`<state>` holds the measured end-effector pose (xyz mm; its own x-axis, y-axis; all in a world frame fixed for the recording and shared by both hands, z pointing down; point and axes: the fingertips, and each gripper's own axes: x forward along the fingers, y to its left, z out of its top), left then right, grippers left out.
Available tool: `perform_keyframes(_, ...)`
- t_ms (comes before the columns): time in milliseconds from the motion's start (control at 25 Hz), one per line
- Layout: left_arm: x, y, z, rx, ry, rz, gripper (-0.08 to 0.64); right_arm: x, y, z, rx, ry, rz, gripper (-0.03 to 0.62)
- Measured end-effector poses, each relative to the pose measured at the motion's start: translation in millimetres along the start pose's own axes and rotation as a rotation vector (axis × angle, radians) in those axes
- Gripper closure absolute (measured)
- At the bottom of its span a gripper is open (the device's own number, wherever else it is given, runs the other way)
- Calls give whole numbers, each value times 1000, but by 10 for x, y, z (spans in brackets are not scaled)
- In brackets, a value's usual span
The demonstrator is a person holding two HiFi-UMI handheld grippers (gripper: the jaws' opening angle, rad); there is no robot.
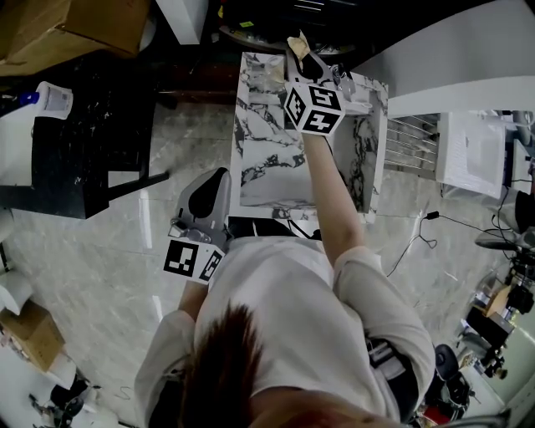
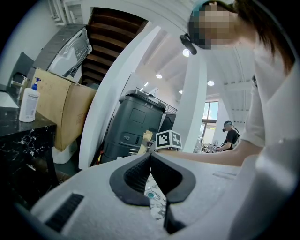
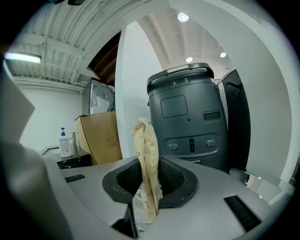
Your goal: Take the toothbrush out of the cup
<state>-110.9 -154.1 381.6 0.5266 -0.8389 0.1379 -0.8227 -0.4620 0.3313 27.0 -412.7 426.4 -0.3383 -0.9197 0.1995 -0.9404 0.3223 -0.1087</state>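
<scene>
A toothbrush in a tan paper and clear plastic wrapper [image 3: 146, 164] stands upright between the jaws of my right gripper [image 3: 147, 190], which is shut on it. In the head view, the right gripper [image 1: 311, 63] reaches over the far edge of the marble table [image 1: 267, 171], and the wrapped toothbrush [image 1: 298, 43] sticks out past its tip. A shiny object [image 1: 340, 78] lies just right of it; I cannot make out a cup. My left gripper [image 1: 216, 180] hangs at the table's near left edge. The left gripper [image 2: 150, 159] is shut with nothing in it.
A dark grey machine [image 3: 187, 117] stands behind the table. To the left are a black marble counter [image 1: 75, 167] with a pump bottle [image 1: 54, 99] and cardboard boxes [image 1: 84, 25]. A metal rack [image 1: 410, 142] stands on the right. Another person [image 2: 230, 136] is far off.
</scene>
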Motion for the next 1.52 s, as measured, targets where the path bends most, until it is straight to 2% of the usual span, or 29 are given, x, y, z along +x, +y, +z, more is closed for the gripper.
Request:
perform_keyframes(840,-174,-237,204,43,-62,-32,545,-482,185,651,-14,-127,35,522)
perform_keyframes(1520,-339,-388,517,98,-119,-58,545,-1060,338,1118,-50,-199,59,525)
